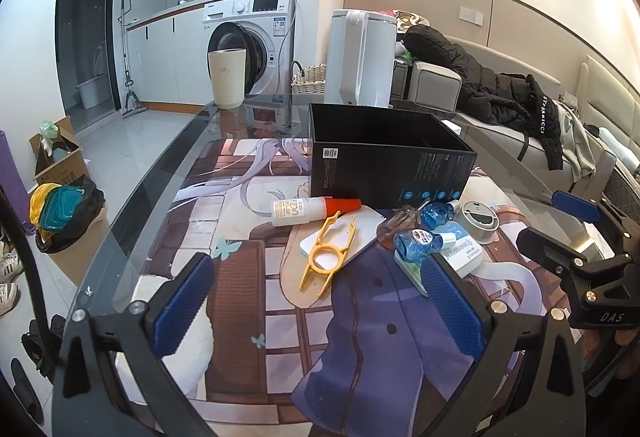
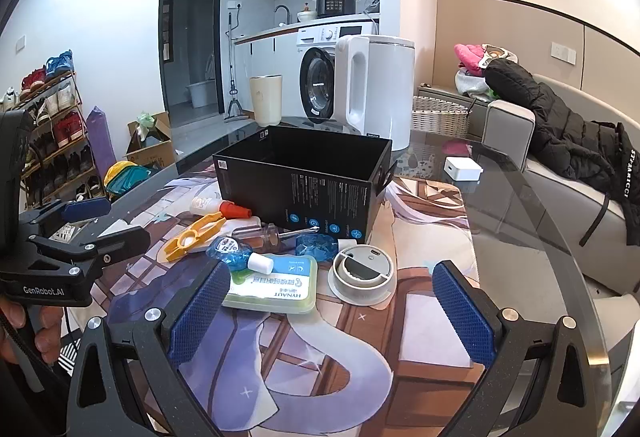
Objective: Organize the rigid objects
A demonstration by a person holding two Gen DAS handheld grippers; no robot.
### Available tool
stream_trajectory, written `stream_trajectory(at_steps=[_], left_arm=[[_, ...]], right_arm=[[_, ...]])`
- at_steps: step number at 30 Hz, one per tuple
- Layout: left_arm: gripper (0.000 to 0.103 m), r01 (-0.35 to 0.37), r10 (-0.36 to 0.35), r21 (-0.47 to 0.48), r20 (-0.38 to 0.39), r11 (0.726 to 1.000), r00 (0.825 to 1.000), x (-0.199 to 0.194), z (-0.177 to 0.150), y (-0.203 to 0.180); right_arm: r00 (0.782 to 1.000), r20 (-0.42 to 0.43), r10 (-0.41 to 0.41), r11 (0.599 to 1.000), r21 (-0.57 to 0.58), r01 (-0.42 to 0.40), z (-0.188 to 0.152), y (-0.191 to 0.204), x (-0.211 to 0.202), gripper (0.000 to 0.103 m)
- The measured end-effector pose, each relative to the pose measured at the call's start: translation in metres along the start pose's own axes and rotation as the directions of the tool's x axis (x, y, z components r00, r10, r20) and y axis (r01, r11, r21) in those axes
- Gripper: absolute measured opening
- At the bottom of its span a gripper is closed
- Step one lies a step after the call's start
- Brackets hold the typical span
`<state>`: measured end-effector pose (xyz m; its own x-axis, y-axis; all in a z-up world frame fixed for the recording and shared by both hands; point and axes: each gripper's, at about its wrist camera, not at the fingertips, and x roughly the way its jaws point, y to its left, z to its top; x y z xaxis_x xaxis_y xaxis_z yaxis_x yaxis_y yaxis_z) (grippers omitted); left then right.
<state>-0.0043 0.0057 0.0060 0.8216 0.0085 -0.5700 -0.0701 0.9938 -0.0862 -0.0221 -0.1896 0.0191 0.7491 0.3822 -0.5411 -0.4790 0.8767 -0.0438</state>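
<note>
Tools sit nearest in both views: the left tool (image 1: 316,305) hangs spread wide over the printed mat (image 1: 248,277) with nothing between its blue pads (image 1: 184,301), and the right tool (image 2: 328,313) is likewise spread wide and holding nothing, low above the table (image 2: 520,221). Just past the right tool's left pad lies a flat green wipes pack (image 2: 276,287) with a blue bottle (image 2: 234,251) resting on its near corner, white cap pointing right; beside the pack stands a round grey puck-like device (image 2: 362,273). From the left wrist view, a yellow plastic opener (image 1: 326,253) lies across a white flat slab (image 1: 340,237), and a white bottle with a red cap (image 1: 312,211) lies on its side just behind it. A clear-handled screwdriver (image 2: 276,233) and a second blue bottle (image 2: 316,247) lie near the foot of the open black box (image 2: 304,181), which stands upright in the middle of the table, mouth up. A small white charger block (image 2: 462,169) sits well apart to the right. Behind the box, at the far rim, stand a white kettle (image 2: 374,85) and a cream cup (image 2: 266,99)
</note>
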Motion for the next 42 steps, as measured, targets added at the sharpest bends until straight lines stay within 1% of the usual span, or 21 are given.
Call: stream_trajectory(at_steps=[14, 20, 23, 26, 31, 37, 42], left_arm=[[0.103, 0.012, -0.012, 0.008, -0.002, 1.000, 1.000, 0.000, 0.005, -0.002], [0.103, 0.010, -0.010, 0.027, -0.008, 1.000, 1.000, 0.004, 0.008, -0.004], [0.103, 0.001, 0.000, 0.047, -0.020, 0.999, 1.000, 0.009, 0.010, -0.006], [0.103, 0.008, -0.006, 0.050, -0.039, 0.999, 0.999, 0.014, 0.013, -0.005], [0.103, 0.012, -0.010, 0.057, -0.049, 0.998, 0.999, 0.020, 0.017, -0.004], [0.102, -0.001, 0.006, 0.089, -0.054, 0.996, 0.998, 0.026, 0.021, -0.002], [0.102, 0.000, 0.009, 0.119, -0.075, 0.993, 0.997, 0.035, 0.022, -0.003]], right_arm=[[1.000, -0.010, 0.012, 1.000, 0.005, -0.012, 0.001, -0.002, 0.007, 0.103], [1.000, -0.014, 0.010, 1.000, -0.004, -0.010, 0.003, -0.003, 0.010, 0.103], [1.000, -0.029, 0.004, 1.000, -0.017, -0.004, 0.006, -0.005, 0.013, 0.103], [0.999, -0.042, 0.000, 1.000, -0.019, -0.001, 0.009, -0.008, 0.017, 0.103], [0.998, -0.062, -0.011, 1.000, -0.025, 0.009, 0.015, -0.015, 0.023, 0.103], [0.994, -0.107, -0.031, 0.999, -0.029, 0.028, 0.020, -0.023, 0.035, 0.103], [0.987, -0.156, -0.037, 0.999, -0.019, 0.034, 0.020, -0.033, 0.049, 0.103]])
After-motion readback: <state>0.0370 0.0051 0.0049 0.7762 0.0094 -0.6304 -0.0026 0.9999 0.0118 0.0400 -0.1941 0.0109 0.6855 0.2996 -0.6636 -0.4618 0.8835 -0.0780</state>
